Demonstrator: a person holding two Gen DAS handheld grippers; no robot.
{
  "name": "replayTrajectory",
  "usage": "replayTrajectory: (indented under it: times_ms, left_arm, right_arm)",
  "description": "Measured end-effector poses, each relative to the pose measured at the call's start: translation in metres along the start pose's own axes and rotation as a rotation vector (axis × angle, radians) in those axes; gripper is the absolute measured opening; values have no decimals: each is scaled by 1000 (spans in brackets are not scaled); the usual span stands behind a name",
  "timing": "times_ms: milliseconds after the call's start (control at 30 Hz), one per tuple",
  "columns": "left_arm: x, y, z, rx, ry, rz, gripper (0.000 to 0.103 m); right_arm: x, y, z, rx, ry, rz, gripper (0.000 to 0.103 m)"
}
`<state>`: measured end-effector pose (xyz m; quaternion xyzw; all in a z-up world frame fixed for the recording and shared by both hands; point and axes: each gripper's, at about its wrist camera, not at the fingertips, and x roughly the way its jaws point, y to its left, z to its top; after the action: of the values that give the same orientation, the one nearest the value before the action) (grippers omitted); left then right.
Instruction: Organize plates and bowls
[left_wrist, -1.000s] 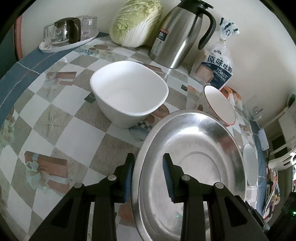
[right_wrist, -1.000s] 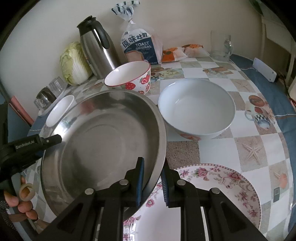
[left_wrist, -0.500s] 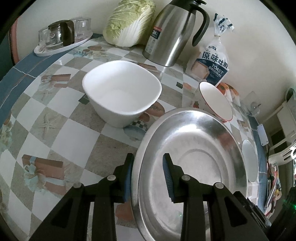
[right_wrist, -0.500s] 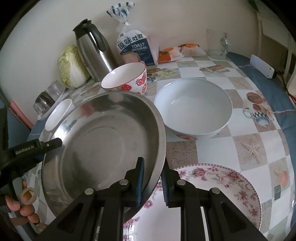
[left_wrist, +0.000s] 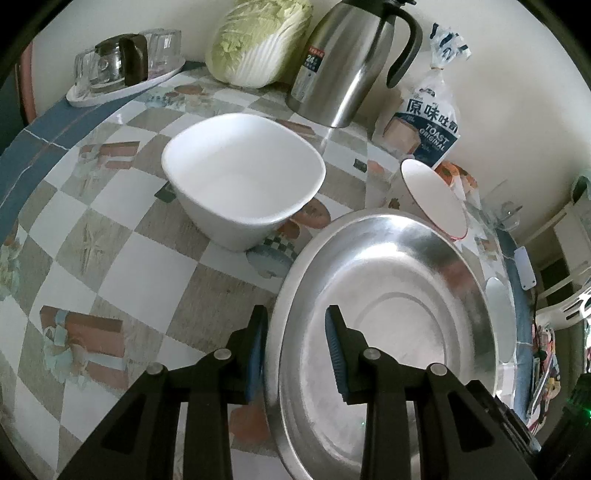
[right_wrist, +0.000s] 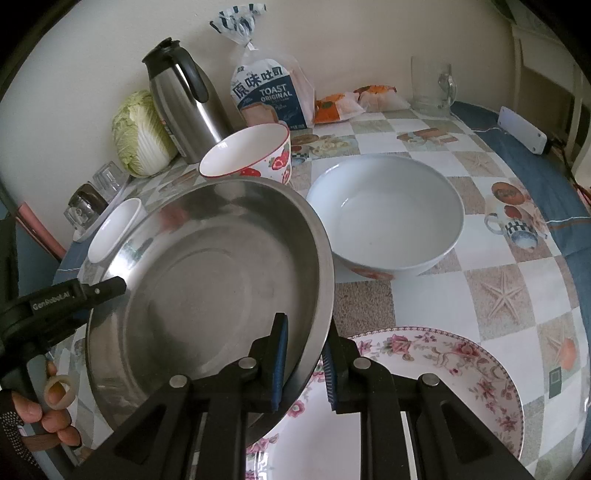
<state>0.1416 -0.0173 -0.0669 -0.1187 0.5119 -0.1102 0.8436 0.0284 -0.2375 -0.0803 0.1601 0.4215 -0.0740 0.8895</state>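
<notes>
Steel basin (left_wrist: 388, 325) fills the left wrist view, its rim pinched by the left gripper (left_wrist: 295, 343); behind it a square white bowl (left_wrist: 243, 184) sits on the checked tablecloth (left_wrist: 74, 221), by a flask (left_wrist: 343, 59) and a bag reading "TOAST ORIGINAL" (left_wrist: 428, 125). From the right wrist, the right gripper (right_wrist: 304, 362) clamps the opposite rim above a floral plate (right_wrist: 443, 369); the left one reads "GenRobot.AI". Both grips are unchanged, though the basin sits slightly lower in frame.

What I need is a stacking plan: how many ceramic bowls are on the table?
3. The white square bowl left of the steel basin; the strawberry bowl behind the basin; the large round white bowl on its right. The basin may hide more.
</notes>
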Motion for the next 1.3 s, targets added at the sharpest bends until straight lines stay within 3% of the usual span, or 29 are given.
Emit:
replayTrajectory:
  times_ms: [100, 200, 267, 400, 667, 733, 800, 900, 1300]
  left_arm:
    - [-1, 2, 0, -8, 7, 2, 35]
    - [-2, 4, 0, -18, 9, 1, 44]
    - [-3, 4, 0, -17, 11, 2, 45]
    - [-6, 2, -1, -6, 5, 7, 59]
    - [-13, -4, 2, 29, 0, 37, 72]
    - [-14, -6, 2, 39, 1, 45, 73]
    - [-15, -7, 2, 51, 0, 57, 78]
    - [-16, -10, 1, 72, -6, 73, 87]
    - [-19, -20, -3, 132, -21, 121, 89]
  right_arm:
    - [0, -1, 0, 6, 1, 2, 21]
    - [-1, -3, 0, 13, 1, 6, 23]
    - [-1, -3, 0, 18, 1, 6, 23]
    - [-2, -5, 0, 34, 2, 12, 24]
    - [-6, -8, 0, 55, -2, 11, 30]
    - [-8, -8, 0, 57, -9, 10, 40]
    - [-10, -9, 1, 64, -20, 9, 60]
    - [-13, -9, 2, 67, -32, 11, 61]
    - [-19, -8, 3, 54, -67, 20, 96]
